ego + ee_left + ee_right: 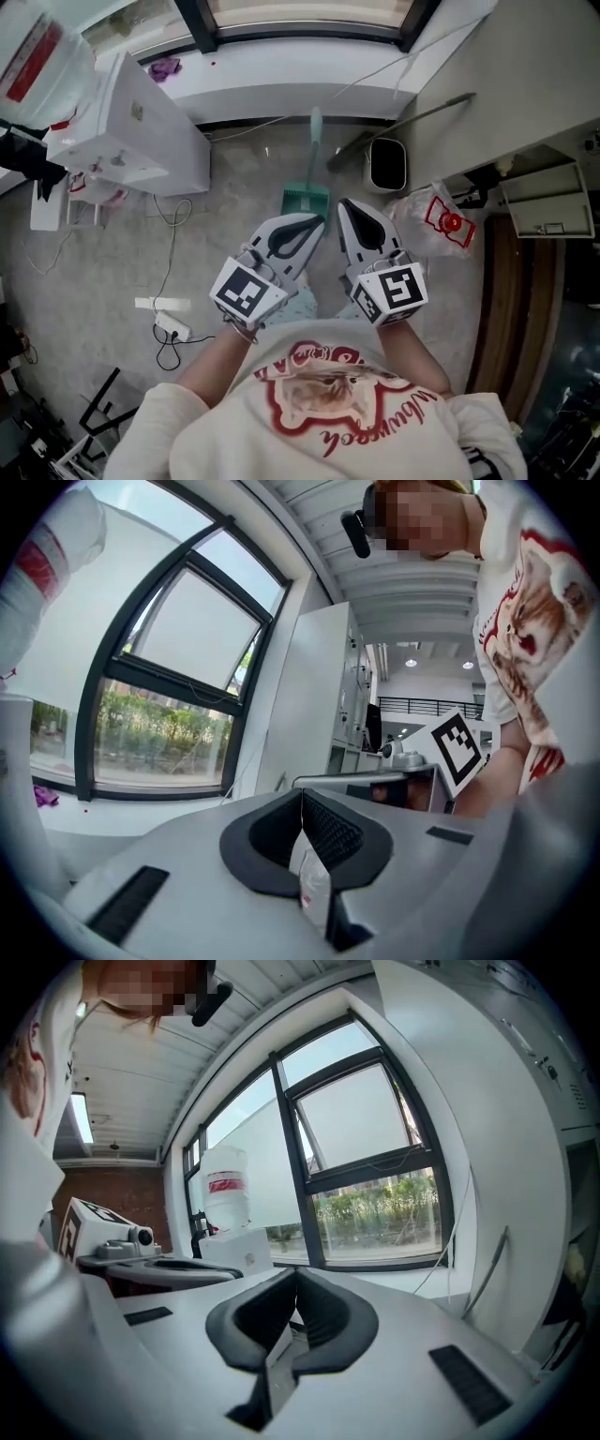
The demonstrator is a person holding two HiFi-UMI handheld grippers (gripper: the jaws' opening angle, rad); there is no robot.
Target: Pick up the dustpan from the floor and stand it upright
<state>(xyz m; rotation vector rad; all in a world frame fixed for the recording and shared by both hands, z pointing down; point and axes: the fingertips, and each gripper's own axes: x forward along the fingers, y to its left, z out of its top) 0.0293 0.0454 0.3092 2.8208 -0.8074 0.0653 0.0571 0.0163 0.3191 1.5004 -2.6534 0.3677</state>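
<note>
The green dustpan (306, 199) stands upright on the floor by the window wall, its pale handle (316, 131) pointing up. Neither gripper touches it. In the head view both grippers are held up close to the person's chest, side by side, above and nearer than the dustpan. The left gripper (315, 225) is shut with nothing between its jaws; in its own view the left gripper (302, 795) points level toward the window. The right gripper (345, 206) is likewise shut and empty, and in its own view the right gripper (296, 1275) faces the window too.
A white cabinet (141, 131) stands at the left. A black bin (386, 165) and a plastic bag with red print (437, 221) lie right of the dustpan. A grey rod (403, 124) leans by the white counter (525, 84). A power strip (171, 324) with cable lies on the floor.
</note>
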